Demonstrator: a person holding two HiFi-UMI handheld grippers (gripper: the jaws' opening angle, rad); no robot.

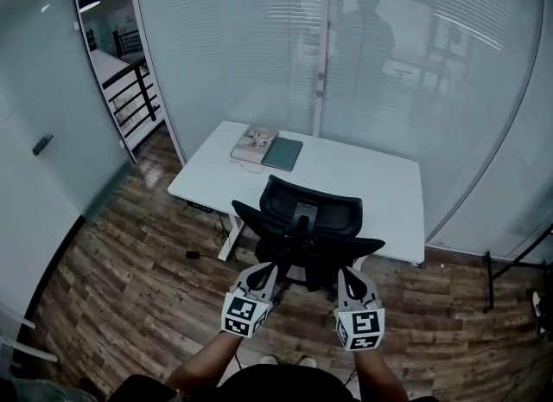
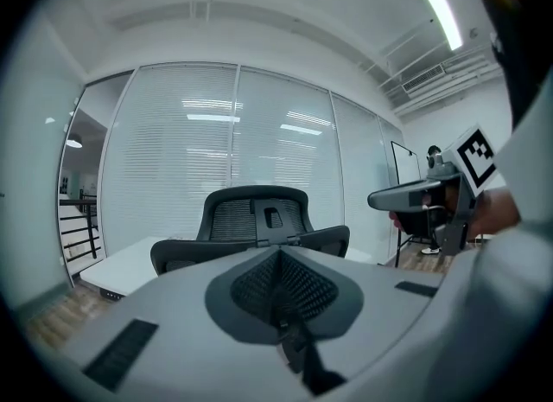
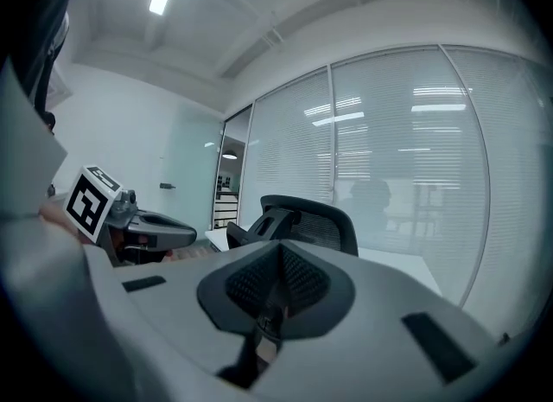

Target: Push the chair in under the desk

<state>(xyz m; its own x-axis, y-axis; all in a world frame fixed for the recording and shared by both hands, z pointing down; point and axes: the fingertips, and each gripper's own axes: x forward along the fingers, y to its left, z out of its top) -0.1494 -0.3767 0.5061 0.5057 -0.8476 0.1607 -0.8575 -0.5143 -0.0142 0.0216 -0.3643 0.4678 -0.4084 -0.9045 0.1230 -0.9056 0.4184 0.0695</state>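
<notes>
on my far left a smooth pale glass door [image 1: 39, 145] stands beside an opening where a black barred railing [image 1: 134, 89] shows, and below them runs the floor [image 1: 121, 271], dark wood planks with a streaky grain. moving right, the desk [image 1: 380, 188] is a flat white rectangle with rounded corners, set against a frosted glass wall [image 1: 242, 46] ribbed by fine horizontal blinds. at its far left corner lie a pale book [image 1: 253, 143] and, touching it, a flat grey-green slab [image 1: 282, 153]. the chair [image 1: 302, 219] stands at the desk's near edge with its back to me: black, with a curved mesh headrest above a wider winged backrest. just short of it, the left gripper [image 1: 262, 272] has its grey jaws pressed fully together on nothing, and the right gripper [image 1: 349, 277] beside it is likewise closed and empty. only the head view gives me the desk top and the floor. the left gripper view shows the mesh weave of the chair [image 2: 252, 219] head-on, clear of the left gripper [image 2: 281, 292], with the right gripper [image 2: 415, 197] at its right. the right gripper view sees the chair [image 3: 315, 223] from an angle beyond its closed right gripper [image 3: 276, 283], and the left gripper [image 3: 151, 232] at its left.
</notes>
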